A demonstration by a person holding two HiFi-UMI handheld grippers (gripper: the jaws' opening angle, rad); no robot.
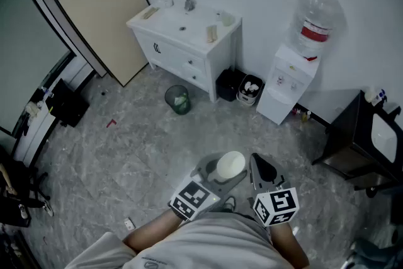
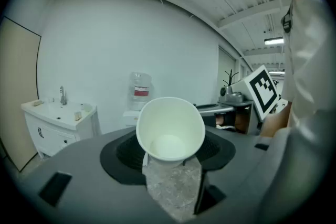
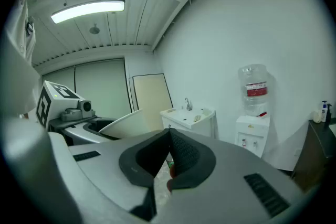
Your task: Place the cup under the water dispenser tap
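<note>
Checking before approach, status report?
Left gripper shut on white paper cup. Right gripper shut, empty. White water dispenser ahead across grey floor, nothing between.

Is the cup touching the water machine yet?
Apart. The head view shows the cup low in the picture, with bare floor between it and the dispenser.

The head view looks steeply down from above the person onto the floor [image 1: 126,148]. The left gripper [image 1: 228,167] and right gripper [image 1: 258,164] are close at its bottom edge. The sink cabinet [image 1: 189,41] and water dispenser [image 1: 286,82] stand well off at the floor's far edge. The 2 gripper views sit low, each looking nearly level along its own jaws toward that far edge. Both share the cabinet and dispenser. The left one has the cup [image 2: 170,128] very near, and each catches the other gripper's marker cube [image 2: 262,89] at its side.
</note>
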